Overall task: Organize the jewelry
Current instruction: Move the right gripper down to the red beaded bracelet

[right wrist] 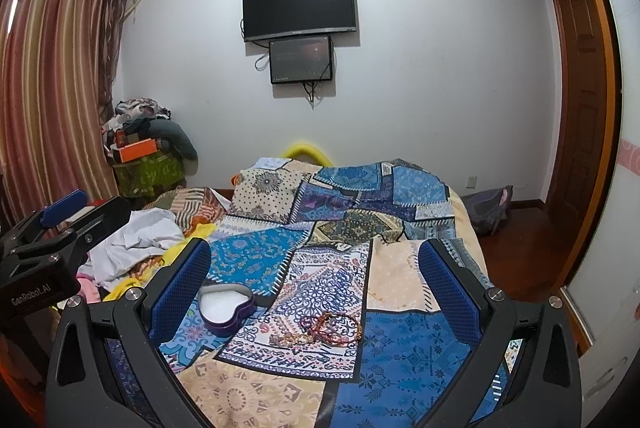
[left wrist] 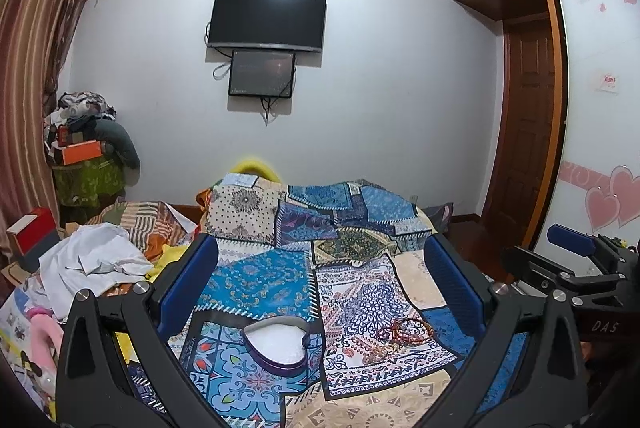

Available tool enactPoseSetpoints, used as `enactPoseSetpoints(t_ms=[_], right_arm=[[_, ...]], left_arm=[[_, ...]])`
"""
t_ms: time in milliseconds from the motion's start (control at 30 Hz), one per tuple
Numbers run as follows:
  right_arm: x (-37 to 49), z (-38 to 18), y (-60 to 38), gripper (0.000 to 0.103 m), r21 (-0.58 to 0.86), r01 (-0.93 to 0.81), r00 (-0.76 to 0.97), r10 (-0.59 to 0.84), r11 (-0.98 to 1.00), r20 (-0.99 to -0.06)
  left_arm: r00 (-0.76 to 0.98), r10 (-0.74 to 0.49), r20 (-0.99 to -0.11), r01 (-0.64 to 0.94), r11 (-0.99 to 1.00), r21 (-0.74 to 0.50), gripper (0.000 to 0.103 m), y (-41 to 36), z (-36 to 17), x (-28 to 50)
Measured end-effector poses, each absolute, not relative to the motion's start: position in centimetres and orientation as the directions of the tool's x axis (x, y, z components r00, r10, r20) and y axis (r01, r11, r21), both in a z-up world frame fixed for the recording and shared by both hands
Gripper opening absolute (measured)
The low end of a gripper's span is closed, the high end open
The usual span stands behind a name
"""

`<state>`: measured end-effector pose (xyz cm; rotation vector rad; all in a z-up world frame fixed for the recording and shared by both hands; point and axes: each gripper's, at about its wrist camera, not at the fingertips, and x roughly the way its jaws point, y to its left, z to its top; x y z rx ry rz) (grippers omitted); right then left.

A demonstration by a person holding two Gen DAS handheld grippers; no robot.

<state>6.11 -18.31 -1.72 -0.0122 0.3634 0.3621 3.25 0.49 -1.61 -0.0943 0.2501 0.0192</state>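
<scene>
A purple heart-shaped tin [left wrist: 276, 346] with a white lining lies open on the patchwork bedspread [left wrist: 256, 284]. To its right lies a small heap of bracelets [left wrist: 400, 338], red bead and gold ones. My left gripper [left wrist: 320, 264] is open and empty, held above the tin and the heap. In the right wrist view the tin [right wrist: 226, 308] is at lower left and the bracelets [right wrist: 324, 328] are in the middle. My right gripper [right wrist: 314, 260] is open and empty above them. Each gripper shows at the edge of the other's view.
A pile of white and striped clothes [left wrist: 92, 260] lies on the bed's left side. Boxes and bags [left wrist: 84, 155] are stacked in the far left corner by the curtain. A wardrobe and a door [left wrist: 528, 123] stand on the right. A TV [left wrist: 266, 17] hangs on the far wall.
</scene>
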Motion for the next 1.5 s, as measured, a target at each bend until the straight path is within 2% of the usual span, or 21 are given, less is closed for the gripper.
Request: enactPoseSetpoints(t_ms=[167,400,633,833,900,1000,1200,1367,1500], right_arm=[[7.6,-3.3,-19.1,0.103,0.038,-0.321,0.867,0.310,0.946,-0.389],[11.0,-7.4,-21.0,0.103,0.009,-0.254,0.833,0.224,0.967,-0.506],[13.1,-10.7,-22.1,0.103,0.025,-0.252,0.769,0.216,0.967,-0.602],[14.3,-12.9,-22.1,0.091,0.061,-0.295,0.711,0.262,0.954,-0.653],[14.7,-13.6,-21.9,0.084,0.083,-0.323,0.682,0.293,0.943,-0.671],[14.9,-14.5,-21.6,0.068,0.116,-0.356,0.641,0.332,0.927,-0.692],[15.6,-15.2,-21.0,0.052,0.154,-0.389,0.596,0.375,0.908,-0.710],[16.5,-15.4,-21.1,0.038,0.148,-0.381,0.591,0.364,0.913,-0.720],[17.7,-15.4,-21.6,0.032,0.159,-0.352,0.592,0.350,0.923,-0.726]], left_arm=[[0.953,-0.007,-0.303,-0.022,0.996,-0.091,0.103,0.2,-3.1,5.6],[0.896,-0.022,-0.443,-0.010,0.998,-0.069,0.103,-0.8,-7.1,9.8],[0.817,-0.046,-0.574,0.018,0.998,-0.055,0.102,-1.8,-11.8,13.1],[0.738,-0.107,-0.667,0.069,0.994,-0.083,0.086,-2.8,-15.0,14.7],[0.718,-0.128,-0.684,0.086,0.992,-0.096,0.081,-3.2,-15.8,15.1],[0.693,-0.157,-0.704,0.111,0.988,-0.110,0.072,-3.8,-16.6,15.3],[0.657,-0.193,-0.729,0.146,0.981,-0.128,0.051,-4.6,-17.9,15.7],[0.635,-0.197,-0.747,0.139,0.980,-0.140,0.043,-4.6,-18.7,16.0],[0.621,-0.215,-0.754,0.131,0.977,-0.171,0.037,-4.2,-19.3,16.2]])
